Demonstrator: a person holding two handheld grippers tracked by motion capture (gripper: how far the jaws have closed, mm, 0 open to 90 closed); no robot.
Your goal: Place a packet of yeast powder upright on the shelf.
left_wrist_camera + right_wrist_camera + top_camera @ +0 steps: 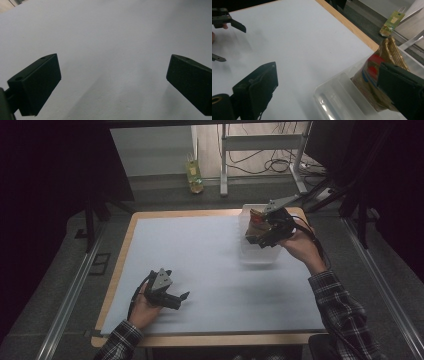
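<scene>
A gold and red snack bag (256,218) stands upright in a clear plastic bin (260,256) at the table's far right. My right gripper (261,238) hovers over the bin. In the right gripper view it (327,85) is open, and its right jaw is close in front of the bag (388,53), while the left jaw is outside the bin's rim (329,86). My left gripper (178,287) rests low on the white sheet at the near left, open with nothing between its fingers (113,82). It also appears far off in the right gripper view (233,43).
A white sheet (210,265) covers the wooden table (185,213). A yellow-green bottle (194,177) stands on the floor beyond the far edge. Metal frame legs (223,165) and cables lie behind the table.
</scene>
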